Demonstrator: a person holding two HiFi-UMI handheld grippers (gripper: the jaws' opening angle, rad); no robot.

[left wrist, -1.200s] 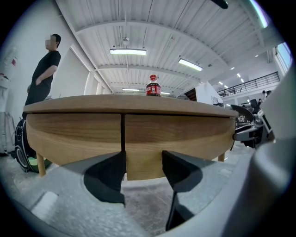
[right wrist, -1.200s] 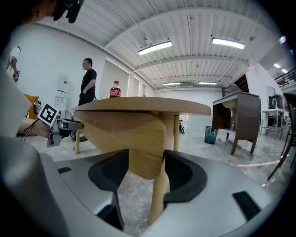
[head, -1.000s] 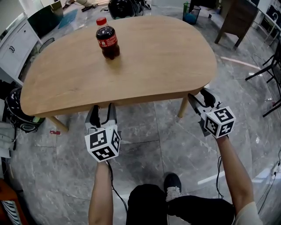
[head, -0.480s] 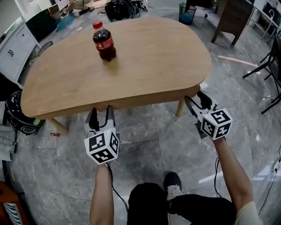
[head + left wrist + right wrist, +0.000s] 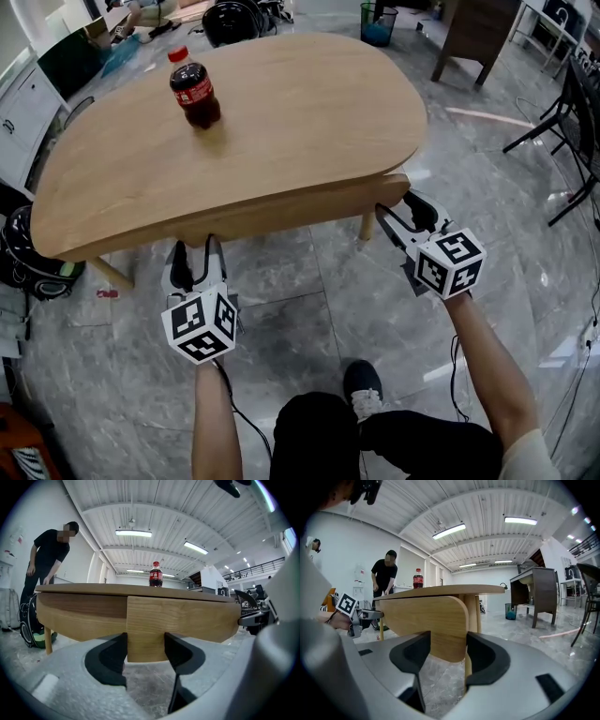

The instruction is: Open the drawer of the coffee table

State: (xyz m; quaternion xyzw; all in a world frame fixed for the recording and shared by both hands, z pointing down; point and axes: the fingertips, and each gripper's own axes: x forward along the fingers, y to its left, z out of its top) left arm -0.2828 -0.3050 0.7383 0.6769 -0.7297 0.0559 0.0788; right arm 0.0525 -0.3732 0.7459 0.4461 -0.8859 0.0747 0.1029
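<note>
Clamping the left end of the pale, curved wooden drawer front, the left gripper has its 2 dark jaws spread wide. 1 jaw sits on each side of the board, which fills the gap between them. The right gripper holds the rounded right end of that same board in the same way, with its jaws wide and pressed to the board's 2 sides.

The drawer front hangs just under the near rim of the oval light-wood coffee table. Its right end juts a little past that rim, beside a slim wooden table leg.

On the tabletop, toward the far left, 1 dark cola bottle with a red cap and red label stands upright, well apart from both grippers. Grey marbled floor tiles lie beneath the table. A person in black clothes bends forward at the table's far side.
</note>
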